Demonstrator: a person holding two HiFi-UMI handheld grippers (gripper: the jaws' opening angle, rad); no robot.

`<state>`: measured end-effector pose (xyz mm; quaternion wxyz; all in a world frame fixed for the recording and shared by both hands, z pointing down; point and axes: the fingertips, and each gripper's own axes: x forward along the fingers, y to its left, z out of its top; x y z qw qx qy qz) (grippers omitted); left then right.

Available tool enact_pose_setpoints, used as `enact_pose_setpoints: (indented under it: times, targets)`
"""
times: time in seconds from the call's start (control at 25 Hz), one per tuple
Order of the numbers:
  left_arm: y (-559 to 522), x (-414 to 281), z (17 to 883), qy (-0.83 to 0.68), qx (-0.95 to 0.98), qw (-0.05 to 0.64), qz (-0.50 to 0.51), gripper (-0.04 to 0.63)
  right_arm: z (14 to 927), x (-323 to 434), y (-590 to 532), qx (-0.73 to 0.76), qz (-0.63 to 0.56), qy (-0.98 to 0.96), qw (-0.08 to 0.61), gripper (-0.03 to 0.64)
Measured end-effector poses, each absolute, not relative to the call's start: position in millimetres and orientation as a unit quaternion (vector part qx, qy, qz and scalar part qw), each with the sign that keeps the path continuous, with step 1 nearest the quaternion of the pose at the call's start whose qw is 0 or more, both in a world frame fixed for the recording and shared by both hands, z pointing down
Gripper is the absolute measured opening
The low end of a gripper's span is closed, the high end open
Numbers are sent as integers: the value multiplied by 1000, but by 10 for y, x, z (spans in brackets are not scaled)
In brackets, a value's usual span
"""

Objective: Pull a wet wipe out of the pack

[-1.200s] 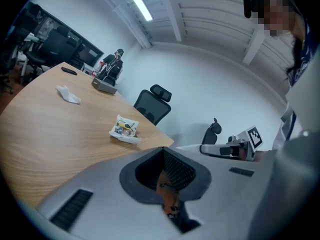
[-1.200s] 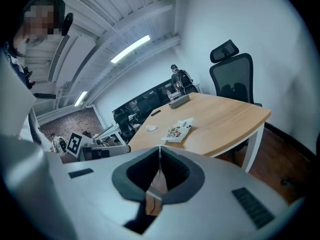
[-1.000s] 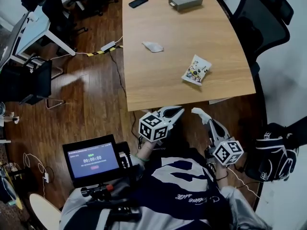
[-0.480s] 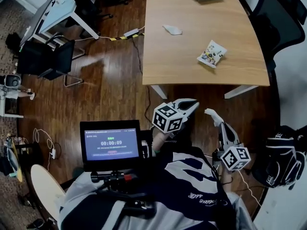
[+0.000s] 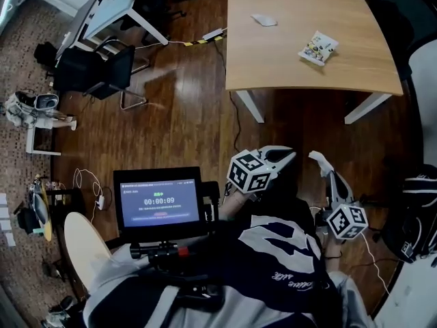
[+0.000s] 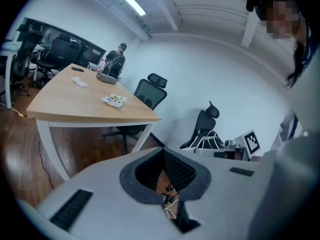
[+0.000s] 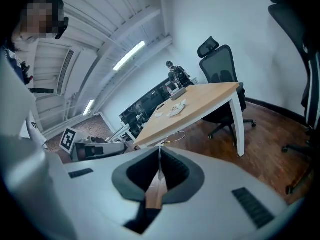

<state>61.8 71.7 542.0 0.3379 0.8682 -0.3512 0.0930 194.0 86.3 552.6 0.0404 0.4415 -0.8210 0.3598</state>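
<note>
Both hands have drawn back from the worktop [image 5: 287, 60], now well ahead of them. Left hand-held gripper [image 5: 290, 153] and right hand-held gripper [image 5: 316, 158] are closed and empty, held side by side, tilted slightly down over the floor. Pack [image 5: 318, 48] lies far ahead on the worktop, with a loose wipe [image 5: 264, 20] beyond it.

A small wet wipe pack [image 5: 318, 48], white with colourful print, lies flat on the wooden table [image 5: 355, 70], at one o'clock in the head view. A crumpled white wipe [image 5: 264, 20] lies apart from it, at its ten o'clock.
</note>
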Motion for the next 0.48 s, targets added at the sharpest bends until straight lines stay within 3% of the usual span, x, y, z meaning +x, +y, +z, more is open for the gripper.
enact_pose_setpoints:
  times: [0.48]
  targets:
    - [800,203,5109,-364,878,305,68,2,5300,1595,956,452,339,-825,17,5]
